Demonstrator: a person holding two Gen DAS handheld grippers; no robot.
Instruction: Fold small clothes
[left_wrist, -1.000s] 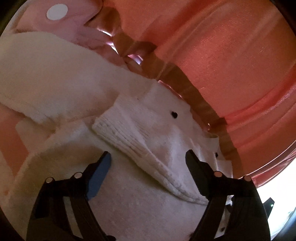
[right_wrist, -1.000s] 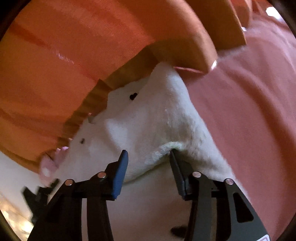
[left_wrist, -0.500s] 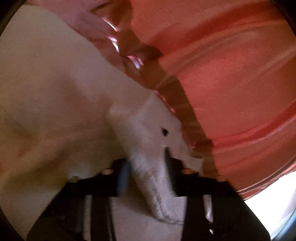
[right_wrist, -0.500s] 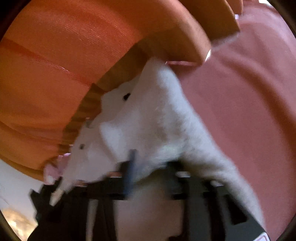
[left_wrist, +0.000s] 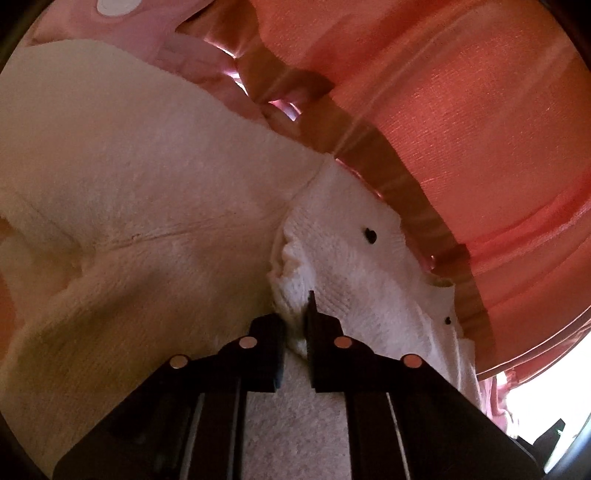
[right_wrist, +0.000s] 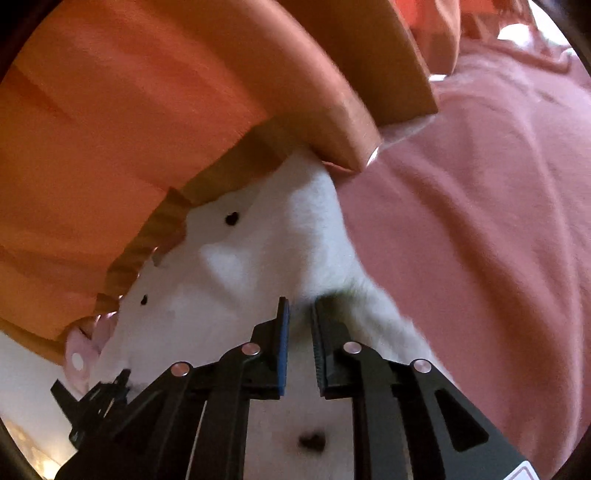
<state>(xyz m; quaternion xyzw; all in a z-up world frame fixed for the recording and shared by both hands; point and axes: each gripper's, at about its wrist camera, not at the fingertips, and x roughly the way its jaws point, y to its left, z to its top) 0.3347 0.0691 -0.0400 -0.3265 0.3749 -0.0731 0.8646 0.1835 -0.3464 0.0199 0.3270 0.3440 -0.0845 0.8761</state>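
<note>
A small white fleece garment (left_wrist: 147, 206) with black buttons (left_wrist: 369, 233) lies on a pink bed surface (right_wrist: 480, 221). My left gripper (left_wrist: 295, 317) is shut on a ribbed white edge of the garment (left_wrist: 295, 273), which bunches between the jaws. In the right wrist view my right gripper (right_wrist: 300, 314) is shut on another fold of the same white garment (right_wrist: 258, 266); two black buttons (right_wrist: 231, 218) show ahead of it. The left gripper (right_wrist: 92, 398) shows dark at the lower left of that view.
Orange ribbed cushions (left_wrist: 461, 110) (right_wrist: 129, 110) rise right behind the garment. A pink cloth with a white dot (left_wrist: 114, 7) lies at the far top left; it also shows in the right wrist view (right_wrist: 79, 350).
Both grippers were open around folds of the garment a second ago; both have closed on the fabric. The garment has bunched up and lifted slightly at both grips.
</note>
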